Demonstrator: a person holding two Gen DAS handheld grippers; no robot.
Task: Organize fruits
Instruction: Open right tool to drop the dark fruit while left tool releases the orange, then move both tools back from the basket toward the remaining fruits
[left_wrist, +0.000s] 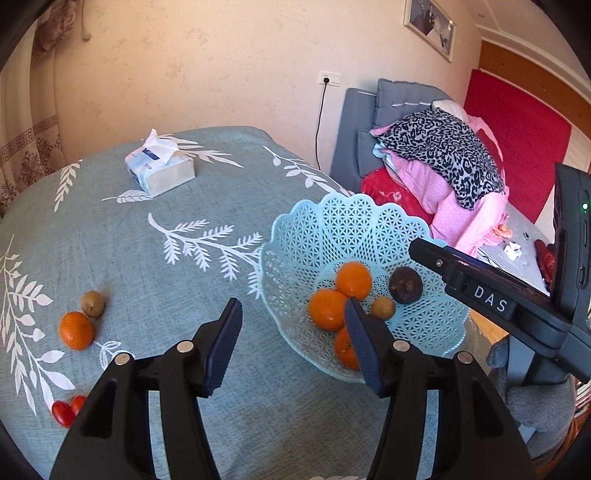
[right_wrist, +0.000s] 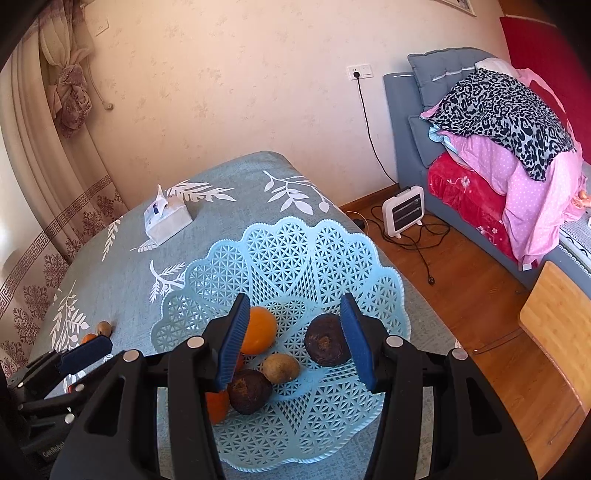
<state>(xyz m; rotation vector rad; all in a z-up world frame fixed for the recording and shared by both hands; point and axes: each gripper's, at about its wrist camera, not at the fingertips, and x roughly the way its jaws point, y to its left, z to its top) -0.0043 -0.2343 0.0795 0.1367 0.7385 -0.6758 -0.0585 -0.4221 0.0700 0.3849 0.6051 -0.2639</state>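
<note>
A light blue lattice basket (left_wrist: 354, 225) (right_wrist: 295, 251) stands on the table's right side. It holds oranges (left_wrist: 352, 279) (right_wrist: 260, 329), a small brown kiwi (left_wrist: 383, 307) (right_wrist: 280, 367) and dark round fruits (left_wrist: 405, 285) (right_wrist: 327, 345) (right_wrist: 248, 391). My right gripper (right_wrist: 295, 341) is open and empty, hovering over the basket. My left gripper (left_wrist: 293, 343) is open and empty just left of the basket. On the cloth at left lie an orange (left_wrist: 76, 330), a kiwi (left_wrist: 92, 303) and two red cherry tomatoes (left_wrist: 65, 410).
A tissue pack (left_wrist: 160, 170) (right_wrist: 166, 219) lies at the far side of the blue leaf-print tablecloth (left_wrist: 155, 266). A sofa with piled bedding (right_wrist: 509, 140) stands right. A small heater (right_wrist: 402, 210) and cables sit on the wooden floor.
</note>
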